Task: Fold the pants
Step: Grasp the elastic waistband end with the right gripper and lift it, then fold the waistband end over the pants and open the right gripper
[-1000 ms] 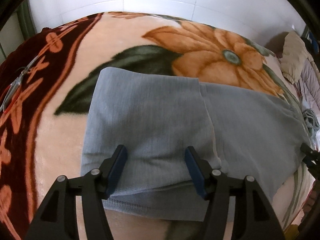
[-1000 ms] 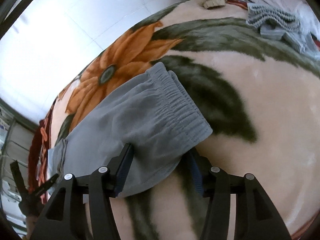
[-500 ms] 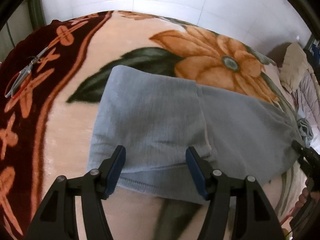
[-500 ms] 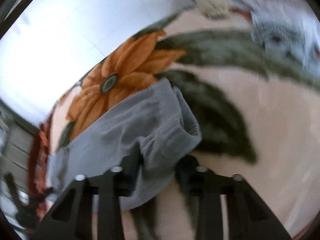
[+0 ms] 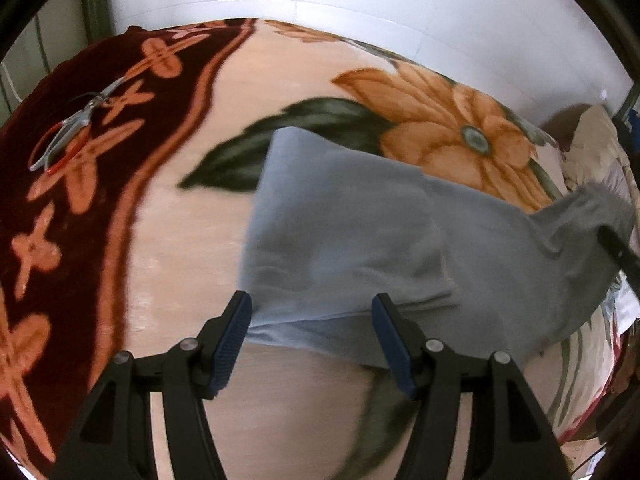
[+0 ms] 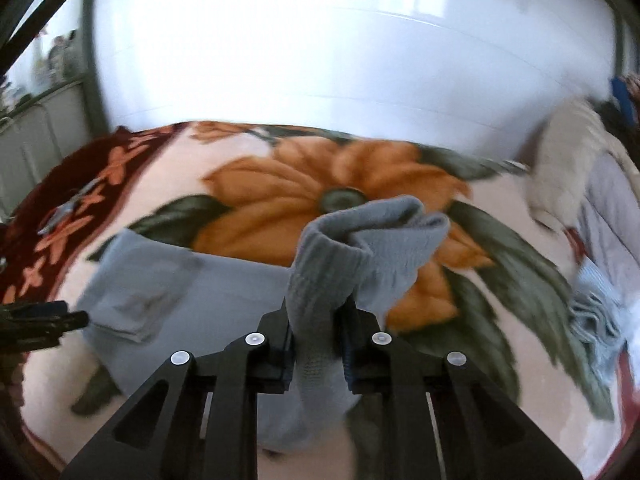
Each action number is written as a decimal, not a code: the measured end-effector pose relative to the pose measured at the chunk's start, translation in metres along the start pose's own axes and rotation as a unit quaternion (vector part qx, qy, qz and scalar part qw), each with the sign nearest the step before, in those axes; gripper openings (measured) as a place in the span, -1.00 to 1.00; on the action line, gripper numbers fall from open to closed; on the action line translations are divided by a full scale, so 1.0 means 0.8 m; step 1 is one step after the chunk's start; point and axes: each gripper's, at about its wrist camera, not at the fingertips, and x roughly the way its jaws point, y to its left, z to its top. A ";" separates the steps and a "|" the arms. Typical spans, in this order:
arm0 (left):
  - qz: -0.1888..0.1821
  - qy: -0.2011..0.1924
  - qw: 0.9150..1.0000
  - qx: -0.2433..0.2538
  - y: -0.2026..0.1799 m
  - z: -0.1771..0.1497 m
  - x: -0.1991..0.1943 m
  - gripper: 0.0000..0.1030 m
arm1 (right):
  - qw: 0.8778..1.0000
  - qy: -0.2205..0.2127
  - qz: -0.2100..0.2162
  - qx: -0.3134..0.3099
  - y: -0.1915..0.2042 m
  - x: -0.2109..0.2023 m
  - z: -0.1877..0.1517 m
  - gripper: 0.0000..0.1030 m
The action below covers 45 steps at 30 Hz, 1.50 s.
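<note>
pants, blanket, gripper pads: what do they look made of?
Pants: grey knit, likely cotton jersey; matte, ribbed elastic waistband.
Blanket: plush fleece, probably polyester; soft sheen, printed flowers.
Left hand-held gripper pads: blue, finely ridged, rubber-like; fingers look like matte black plastic.

My left gripper (image 5: 312,340) hangs with its blue-padded jaws apart over the near hem of the grey knit pants (image 5: 360,240), lying on the peach floral fleece blanket (image 5: 192,240). At the right edge the waistband end is lifted beside a black finger (image 5: 618,248). Metal scissors with red handles (image 5: 68,136) lie upper left.
</note>
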 end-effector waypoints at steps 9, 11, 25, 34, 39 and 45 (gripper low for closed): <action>0.019 0.003 1.000 -0.010 0.041 -0.005 -0.003 0.27 | 0.995 0.034 0.082 -0.046 0.089 0.041 -0.002 -0.66; 0.022 0.001 1.000 -0.004 0.043 -0.005 -0.004 0.27 | 0.993 0.049 0.092 -0.058 0.102 0.050 -0.009 -0.66; 0.021 -0.020 0.999 0.025 0.032 0.011 -0.006 0.27 | 0.982 0.100 0.113 -0.113 0.141 0.062 -0.040 -0.34; 0.003 -0.020 0.999 0.039 0.008 0.012 -0.008 0.27 | 0.979 0.083 0.166 -0.089 0.135 0.013 -0.043 -0.33; -0.014 -0.028 0.998 0.057 -0.024 0.015 -0.022 0.27 | 0.988 0.075 0.130 -0.046 0.093 -0.002 -0.042 -0.32; -0.044 -0.037 0.995 0.083 -0.075 0.027 -0.031 0.31 | 0.993 0.093 0.078 -0.011 0.053 0.015 -0.057 -0.32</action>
